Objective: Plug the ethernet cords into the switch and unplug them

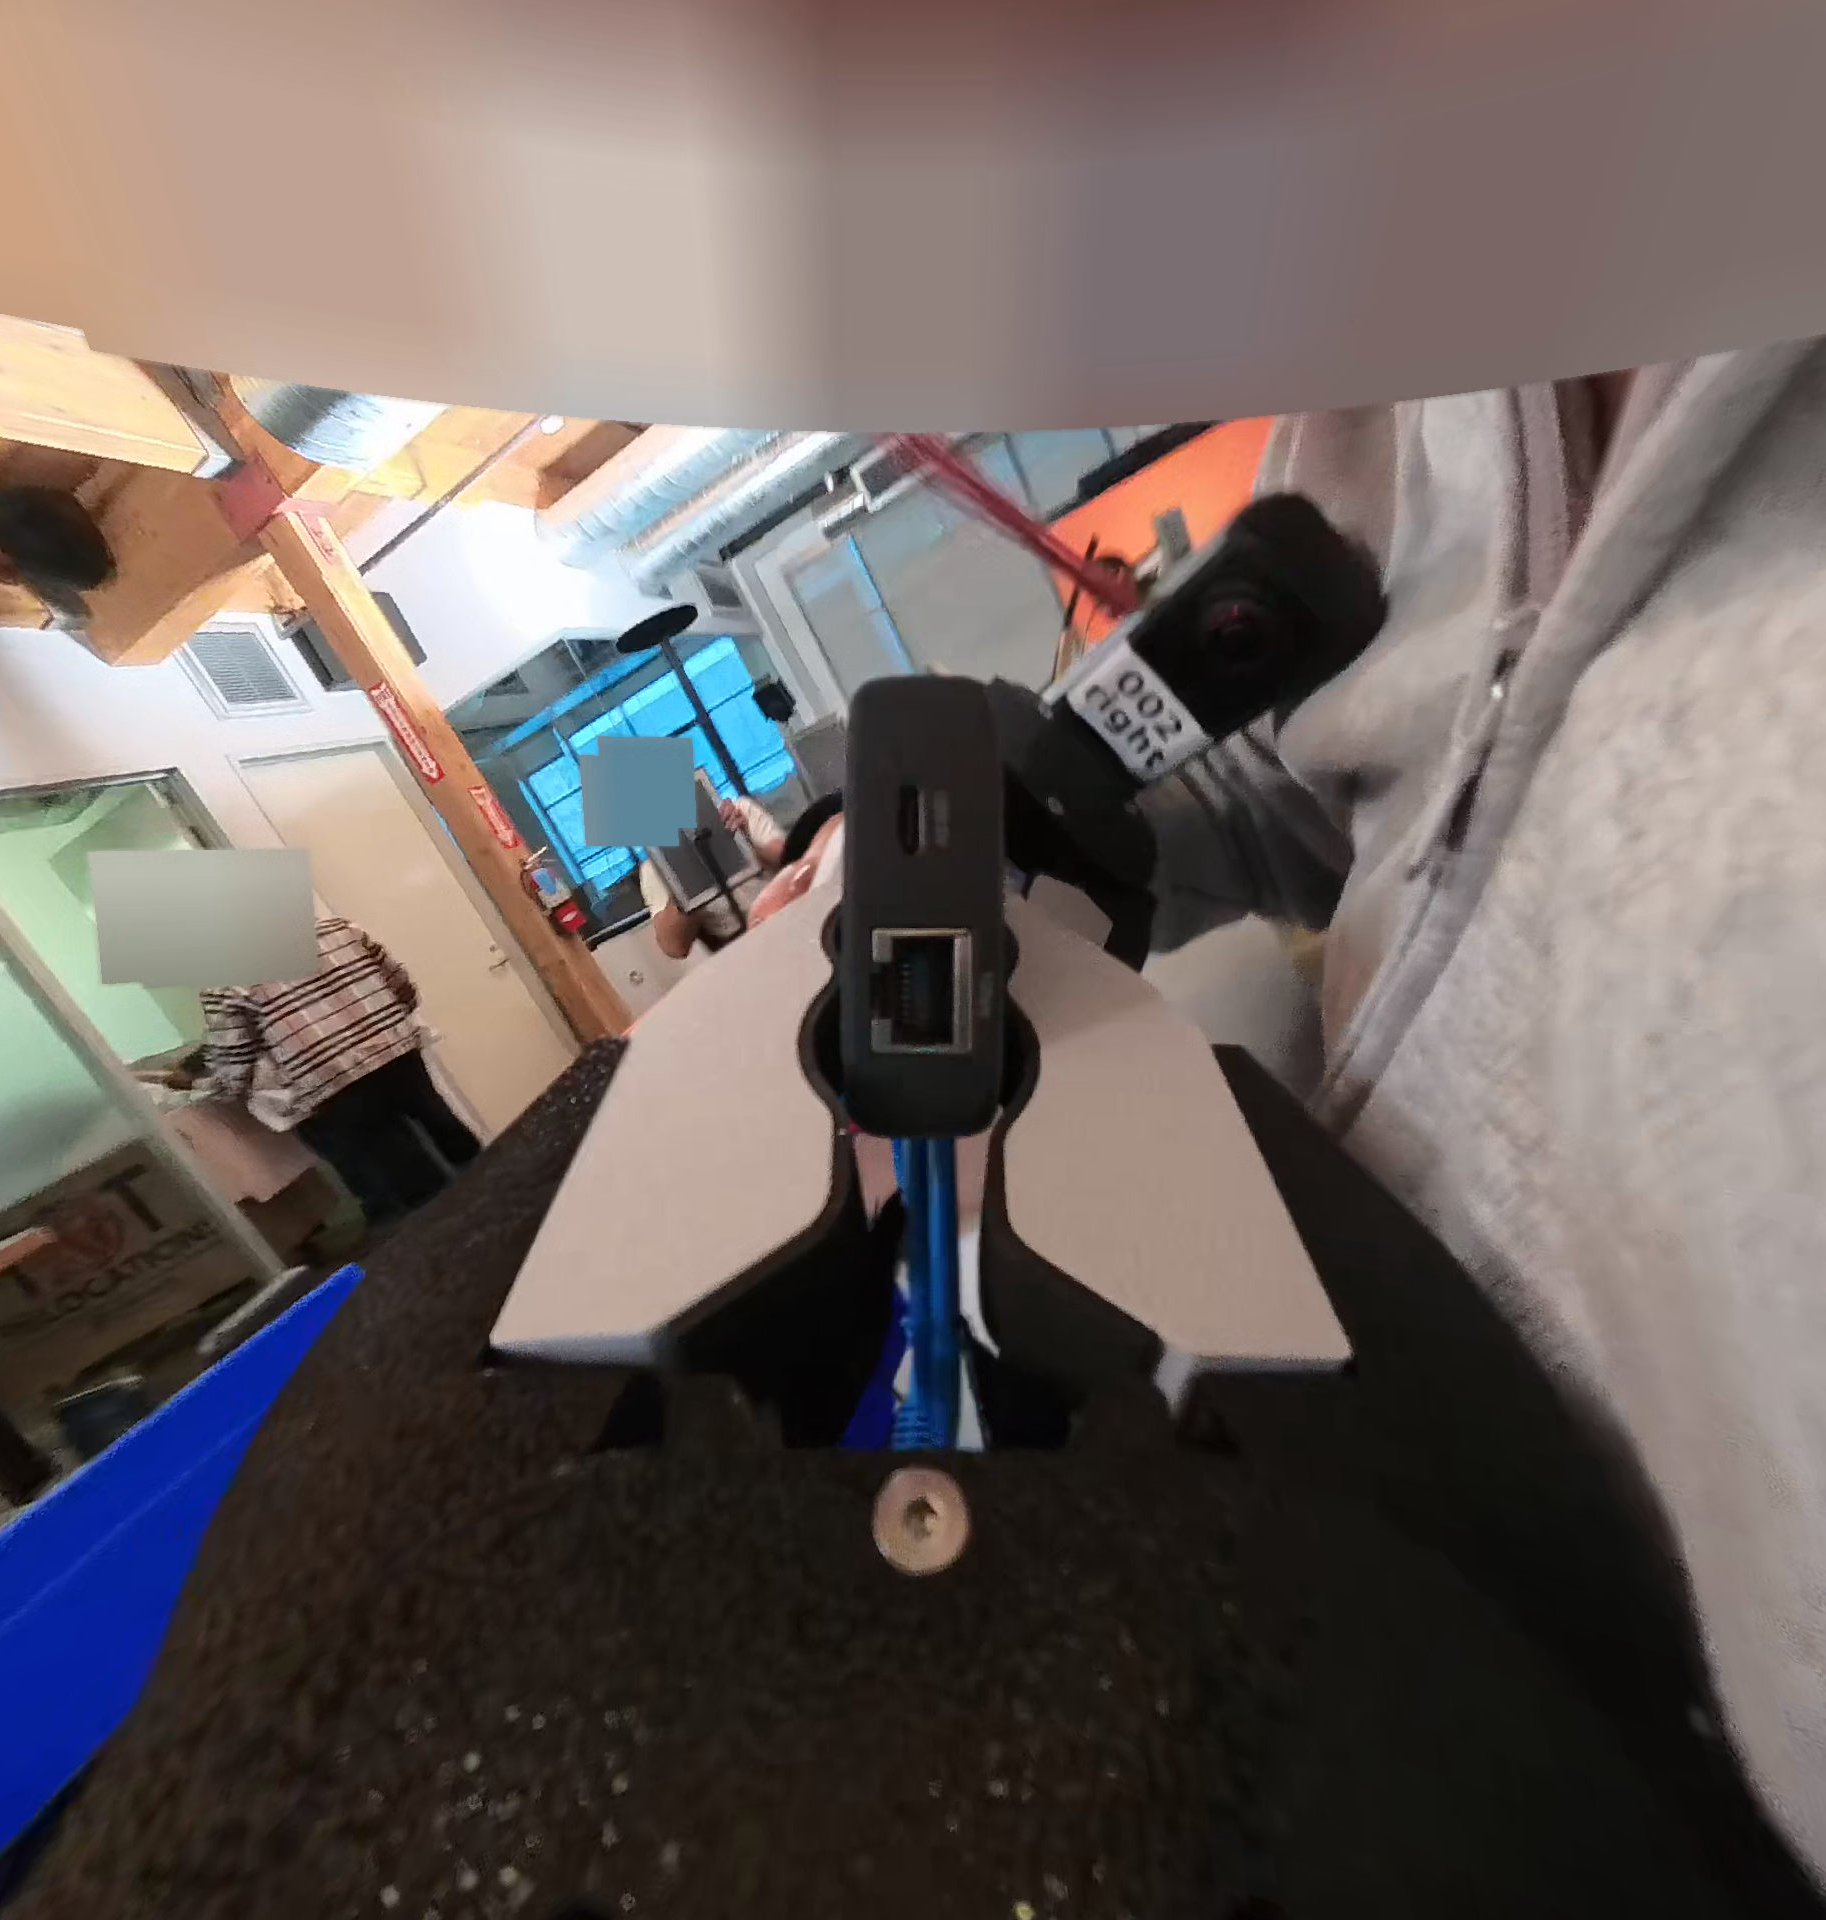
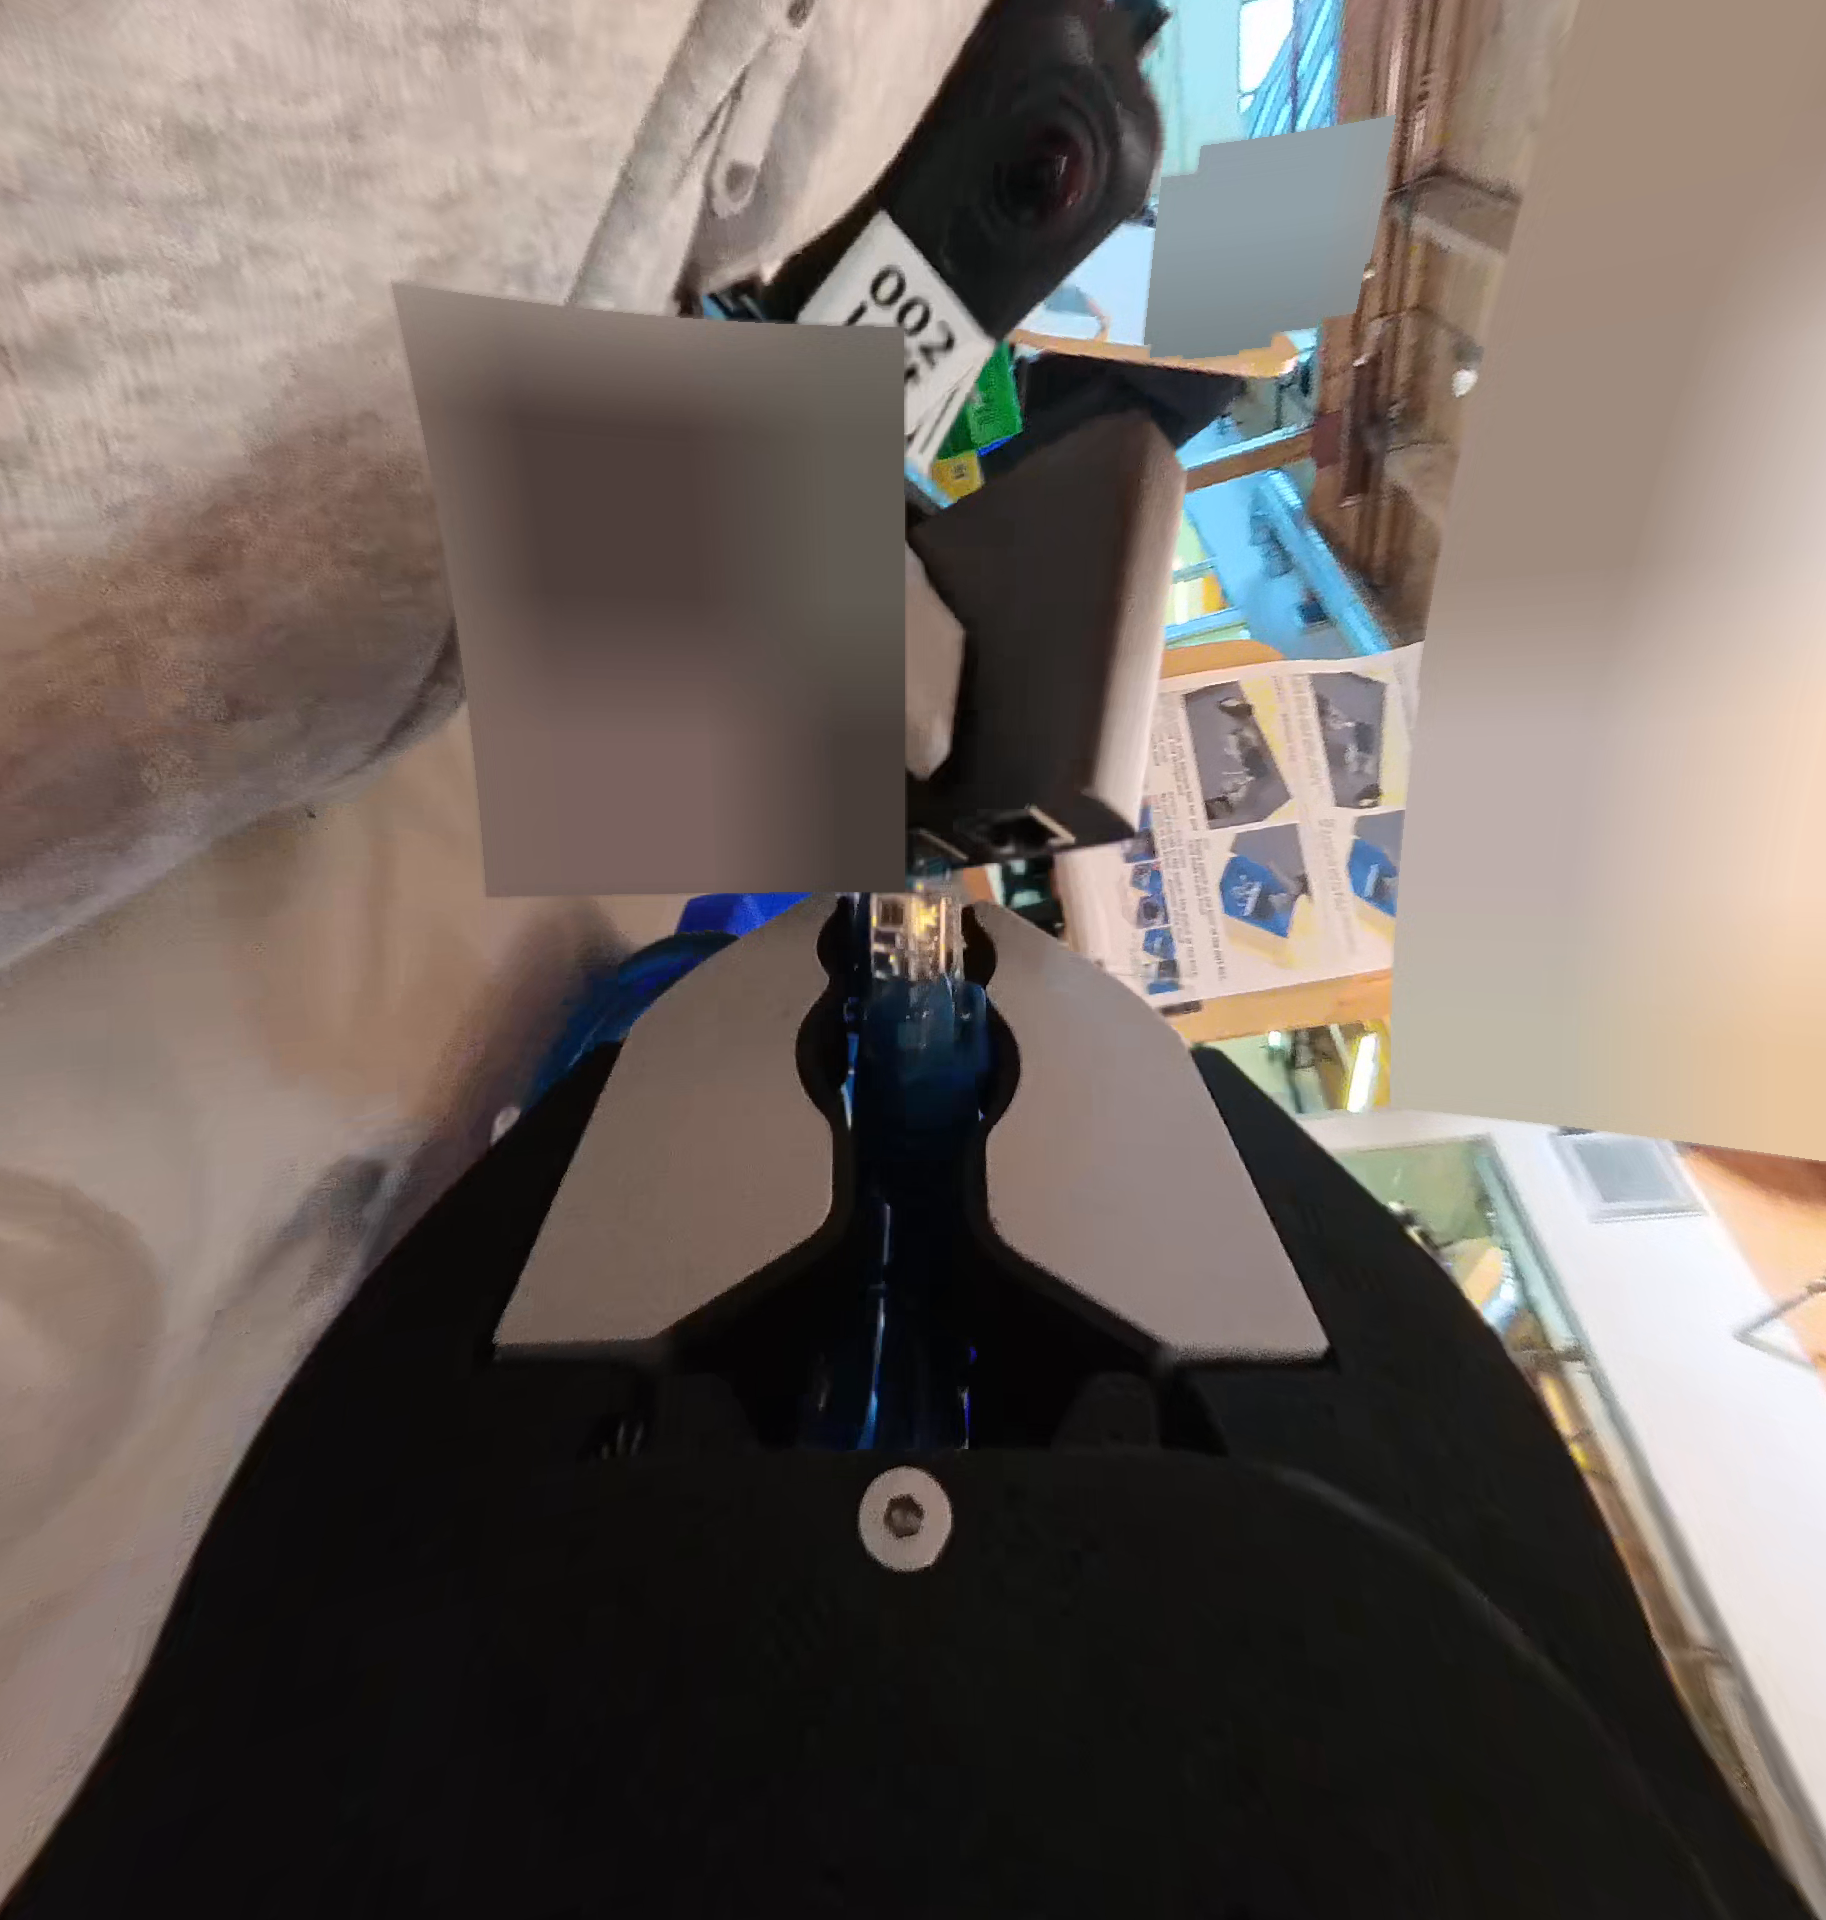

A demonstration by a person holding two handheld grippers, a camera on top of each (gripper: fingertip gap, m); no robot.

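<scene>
My left gripper (image 1: 919,920) is shut on a black adapter box (image 1: 919,790), held upright between the pale fingers (image 1: 701,1122). Its network port (image 1: 921,987) faces the camera. A blue cable (image 1: 930,1257) runs below it between the fingers. My right gripper (image 2: 904,920) is shut on the blue cable (image 2: 919,1060) just behind its clear plug (image 2: 919,935), which points forward. The adapter (image 2: 1034,623) hangs a short way ahead of the plug, port (image 2: 1018,831) downward, apart from it. The right gripper's camera (image 1: 1252,613) shows at the upper right in the left wrist view.
A person's grey sweater (image 1: 1615,935) fills the right side, close to both grippers, and shows in the right wrist view (image 2: 213,312). Two people (image 1: 306,1039) stand far off by a wooden post (image 1: 421,748). A blue surface (image 1: 109,1558) lies at lower left. A printed poster (image 2: 1273,810) hangs beyond.
</scene>
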